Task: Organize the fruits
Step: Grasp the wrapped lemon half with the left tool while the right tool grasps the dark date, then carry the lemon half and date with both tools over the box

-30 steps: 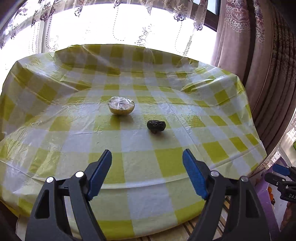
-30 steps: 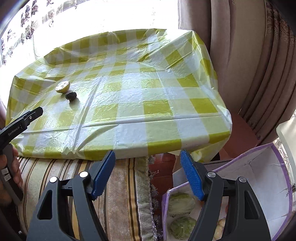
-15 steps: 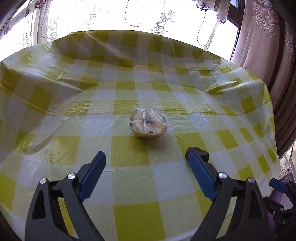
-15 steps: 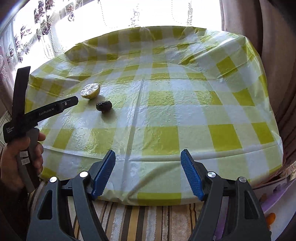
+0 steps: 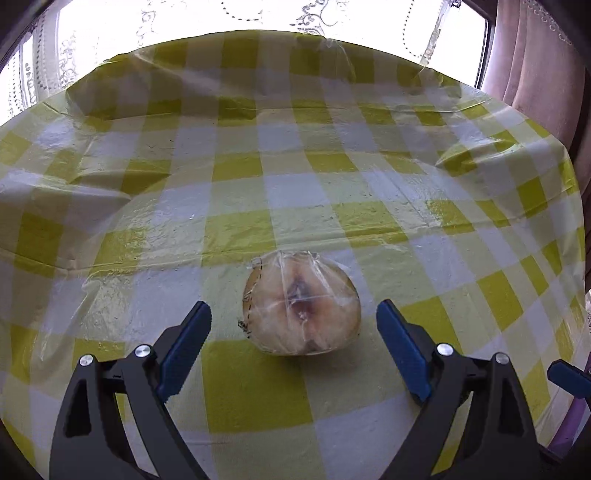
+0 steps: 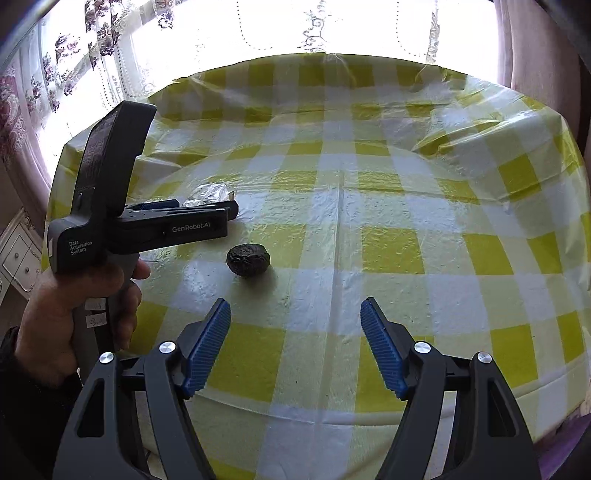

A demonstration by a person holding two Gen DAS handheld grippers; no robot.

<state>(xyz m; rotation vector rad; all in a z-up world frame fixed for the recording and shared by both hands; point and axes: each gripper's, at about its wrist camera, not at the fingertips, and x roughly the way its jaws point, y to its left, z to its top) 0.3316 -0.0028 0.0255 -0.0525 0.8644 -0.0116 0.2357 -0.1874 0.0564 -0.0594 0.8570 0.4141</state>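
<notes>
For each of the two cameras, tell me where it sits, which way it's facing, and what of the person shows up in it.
Left wrist: sits on the left claw, looking forward and down across the checked table at the wrapped fruit half lying between its open fingers; no body part shows.
Right wrist: sits on the right claw, looking forward and down at the dark fruit ahead of its open fingers; the left hand holding the left claw shows at left.
Shared: the table, the bright curtained window, the wrapped half.
</notes>
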